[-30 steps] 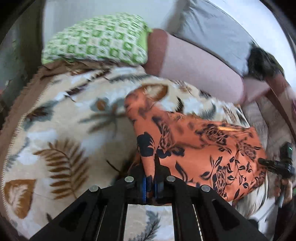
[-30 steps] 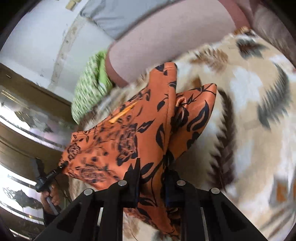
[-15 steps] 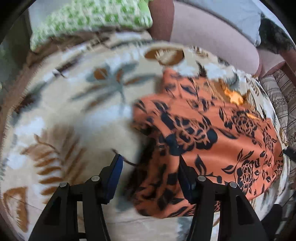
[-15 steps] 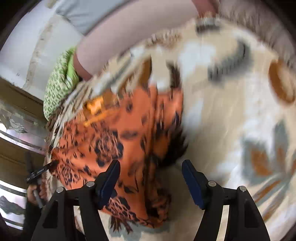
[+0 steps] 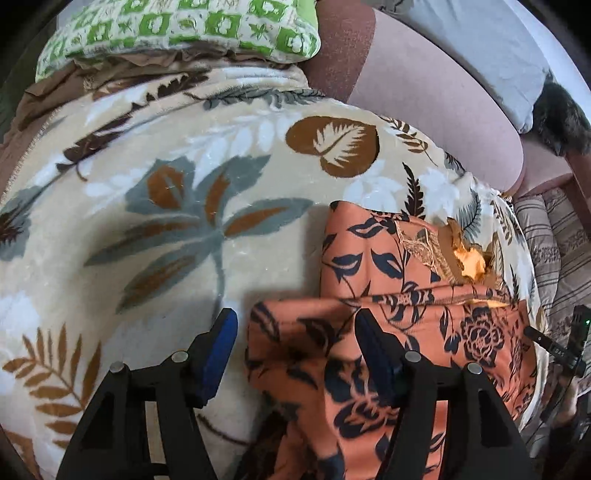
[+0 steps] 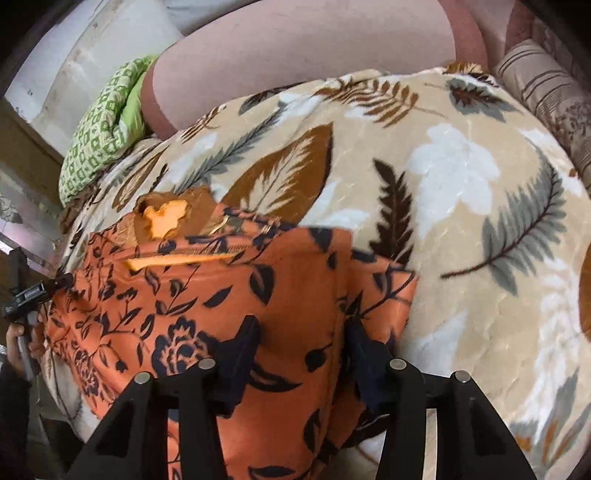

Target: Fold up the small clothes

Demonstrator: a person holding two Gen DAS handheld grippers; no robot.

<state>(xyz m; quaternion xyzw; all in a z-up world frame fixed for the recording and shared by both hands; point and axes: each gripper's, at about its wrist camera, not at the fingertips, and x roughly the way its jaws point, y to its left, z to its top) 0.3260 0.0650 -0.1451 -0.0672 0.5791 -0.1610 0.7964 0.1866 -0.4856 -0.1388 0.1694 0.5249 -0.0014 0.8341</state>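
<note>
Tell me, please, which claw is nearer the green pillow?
Left. The left claw, opening over the cloth, faces the pillow; the right claw, closing around cloth, sits farther off.

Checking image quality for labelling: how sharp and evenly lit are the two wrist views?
Left wrist view: sharp, fisheye-bent edges, dark corners; shadow falls on the blanket ahead of the left gripper. Right wrist view: sharp, with slight blur along the orange garment's top edge.

- orange floral garment [image 5: 388, 332]: its near end runs off the bottom edge in both wrist views
- right gripper [image 6: 303, 343]: dark pads blur into the print, can't tell if they touch the cloth
- black device [image 5: 565, 343] at the edge, too cropped to identify
</note>
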